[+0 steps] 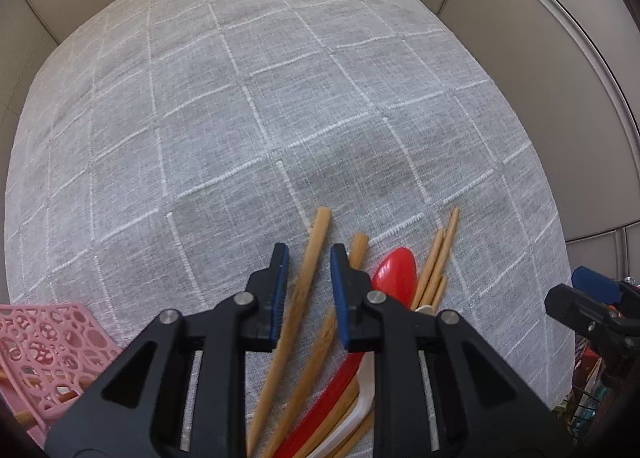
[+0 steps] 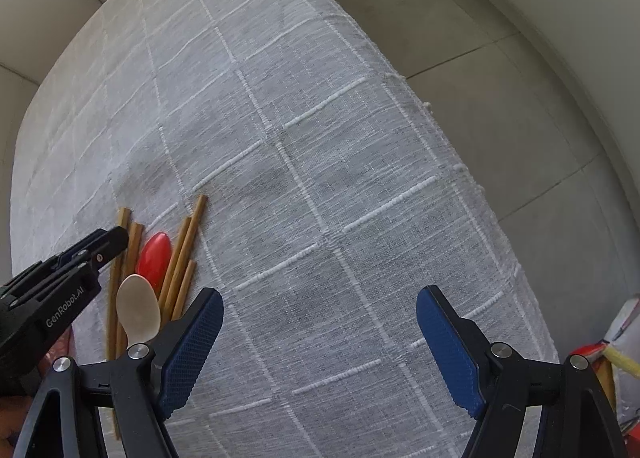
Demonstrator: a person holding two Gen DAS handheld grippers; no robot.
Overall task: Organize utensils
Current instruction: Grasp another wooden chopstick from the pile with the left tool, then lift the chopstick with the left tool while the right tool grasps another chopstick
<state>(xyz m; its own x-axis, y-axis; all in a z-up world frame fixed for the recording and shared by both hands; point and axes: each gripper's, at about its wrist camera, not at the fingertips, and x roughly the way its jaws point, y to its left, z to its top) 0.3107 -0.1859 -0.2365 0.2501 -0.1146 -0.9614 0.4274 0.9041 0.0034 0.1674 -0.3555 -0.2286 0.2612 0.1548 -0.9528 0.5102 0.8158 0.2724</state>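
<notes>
pink perforated plastic of a basket [image 1: 48, 342] is seen at the far left. the left gripper [image 1: 308, 258] is held partly spread around a wooden chopstick [image 1: 298, 298], not pinched. chopsticks, a glossy red spoon [image 1: 396, 270] and a white spoon [image 2: 138, 310] are laid lengthwise, tips pointing away, on checked grey cloth [image 2: 320, 137]. the right gripper [image 2: 320, 314] is spread wide.

Five wooden chopsticks [image 2: 188, 254] lie on the worktop [image 2: 320, 177], though more may be hidden. There are two spoons: one red spoon [image 2: 154, 258], one white spoon [image 2: 138, 310]. One pink basket [image 1: 48, 342]. Two grippers.
</notes>
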